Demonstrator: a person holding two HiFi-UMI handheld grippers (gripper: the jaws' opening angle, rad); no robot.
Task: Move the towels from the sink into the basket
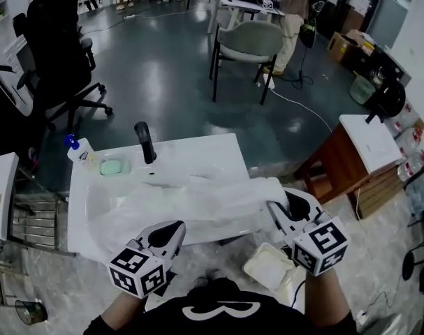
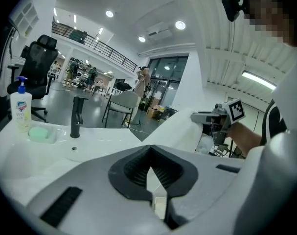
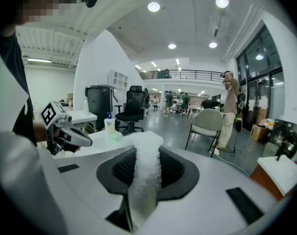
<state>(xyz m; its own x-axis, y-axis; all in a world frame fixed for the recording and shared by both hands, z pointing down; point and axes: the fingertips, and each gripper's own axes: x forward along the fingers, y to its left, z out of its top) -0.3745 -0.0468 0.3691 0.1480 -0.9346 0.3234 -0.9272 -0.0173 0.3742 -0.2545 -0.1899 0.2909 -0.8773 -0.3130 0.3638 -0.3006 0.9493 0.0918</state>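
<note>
A white towel [image 1: 212,204] hangs spread out between my two grippers, above the front of the white sink [image 1: 156,155]. My left gripper [image 1: 171,227] is shut on the towel's left edge; in the left gripper view a thin white strip shows between its jaws [image 2: 151,175], and the towel [image 2: 172,129] runs off toward the right gripper [image 2: 194,116]. My right gripper [image 1: 276,211] is shut on the right edge, and in the right gripper view the nubbly towel [image 3: 146,151] stands up out of its jaws. A white basket [image 1: 267,267] sits on the floor below the right gripper.
On the counter stand a black faucet [image 1: 144,142], a soap bottle [image 1: 79,150] and a green soap [image 1: 114,167]. A brown cabinet [image 1: 344,159] stands to the right. Behind the sink there is a grey chair [image 1: 248,44], and black office chairs stand at the left.
</note>
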